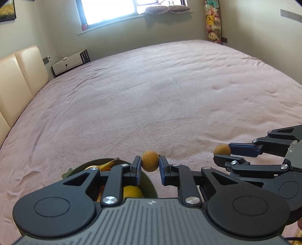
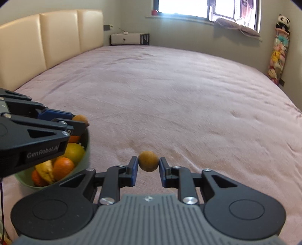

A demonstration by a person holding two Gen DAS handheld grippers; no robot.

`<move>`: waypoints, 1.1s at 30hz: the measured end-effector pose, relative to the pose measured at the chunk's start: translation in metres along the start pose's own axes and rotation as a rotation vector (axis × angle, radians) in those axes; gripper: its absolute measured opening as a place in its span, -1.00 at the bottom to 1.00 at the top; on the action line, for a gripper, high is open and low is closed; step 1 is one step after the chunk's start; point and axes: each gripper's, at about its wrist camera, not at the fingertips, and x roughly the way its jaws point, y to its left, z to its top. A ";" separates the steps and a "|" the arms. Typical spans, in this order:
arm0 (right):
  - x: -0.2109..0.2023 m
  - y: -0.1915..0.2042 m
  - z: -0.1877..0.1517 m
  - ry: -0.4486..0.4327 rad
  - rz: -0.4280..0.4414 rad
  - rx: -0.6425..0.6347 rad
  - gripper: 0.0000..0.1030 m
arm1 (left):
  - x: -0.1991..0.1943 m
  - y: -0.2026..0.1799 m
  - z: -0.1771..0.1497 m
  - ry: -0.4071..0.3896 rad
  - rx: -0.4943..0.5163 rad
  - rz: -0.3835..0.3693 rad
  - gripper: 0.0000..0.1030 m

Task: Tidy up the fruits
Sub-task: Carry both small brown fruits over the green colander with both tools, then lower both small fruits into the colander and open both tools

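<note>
Pink bedspread (image 1: 151, 94) lies beneath 2 grippers, left (image 1: 150, 163) and right (image 2: 148, 163), each pinching 1 small, light, firm brown fruit (image 1: 150, 160) across its middle beside the bowl (image 2: 85, 150).

A pink bedspread (image 2: 169, 98) covers the bed and fills most of both views, lightly creased. A cream padded headboard (image 2: 56, 37) runs along its edge at about 10 o'clock in the right wrist view. Beyond the headboard's far end, a white nightstand (image 2: 125, 39) stands at 11 o'clock against the wall. A bright window (image 2: 185, 8) sits at 12 o'clock, with a grey cushion (image 2: 236, 26) on its sill and a small red thing (image 2: 154, 12) on the sill's left end. A hanging column of plush toys (image 2: 278, 50) occupies the corner at 2 o'clock. In the left wrist view, a framed picture (image 1: 6, 10) hangs at 10 o'clock.
</note>
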 end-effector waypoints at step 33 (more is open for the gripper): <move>-0.022 0.115 0.029 -0.014 0.224 -0.299 -0.60 | -0.043 0.117 -0.031 0.049 -0.319 -0.105 -0.58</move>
